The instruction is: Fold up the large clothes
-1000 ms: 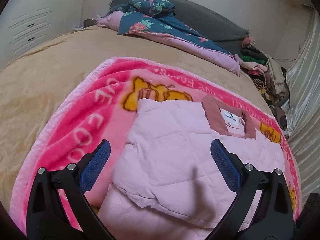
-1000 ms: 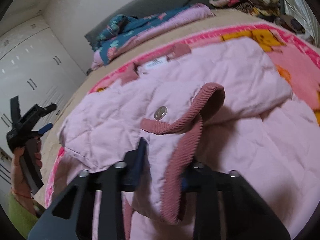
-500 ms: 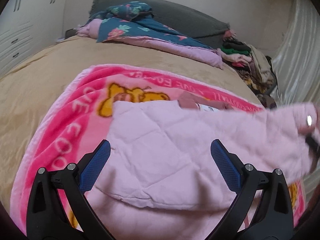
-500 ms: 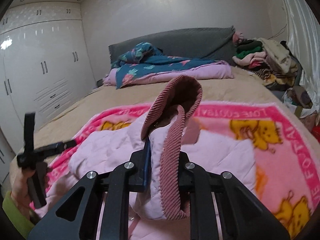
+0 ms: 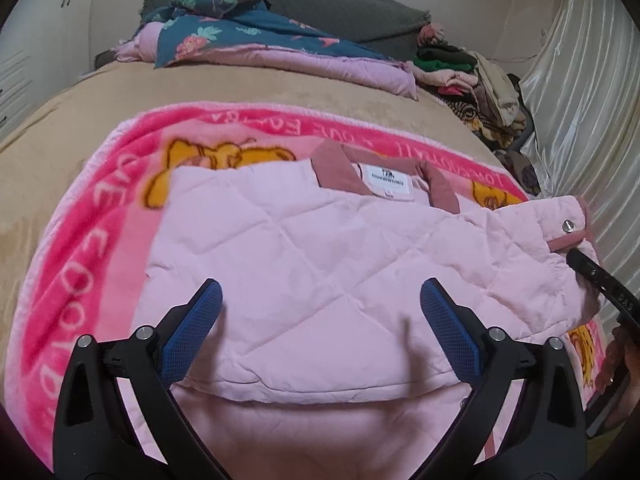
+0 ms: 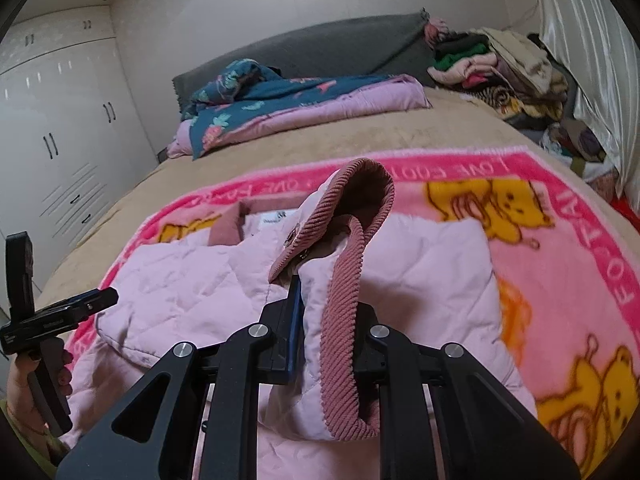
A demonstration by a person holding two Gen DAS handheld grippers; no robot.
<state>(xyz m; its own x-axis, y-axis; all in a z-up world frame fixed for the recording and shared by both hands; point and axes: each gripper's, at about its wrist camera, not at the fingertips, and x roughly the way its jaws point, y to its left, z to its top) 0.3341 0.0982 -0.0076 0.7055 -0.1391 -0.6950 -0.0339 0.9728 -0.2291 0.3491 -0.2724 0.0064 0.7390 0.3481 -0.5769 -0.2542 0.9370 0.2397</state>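
At the lower centre of the right view, the right hand-held gripper (image 6: 320,344) pinches the jacket (image 5: 320,260) sleeve cuff (image 6: 344,280), which may slip out, while the left hand-held gripper (image 5: 320,324) hangs open.

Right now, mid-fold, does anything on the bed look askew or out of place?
Nothing damaged or spilled. The quilted pink jacket lies unevenly: its corduroy-trimmed sleeve cuff is pinched in the right gripper and lifted off the pink cartoon-bear blanket, so that sleeve is not flat. The left gripper hovers open.
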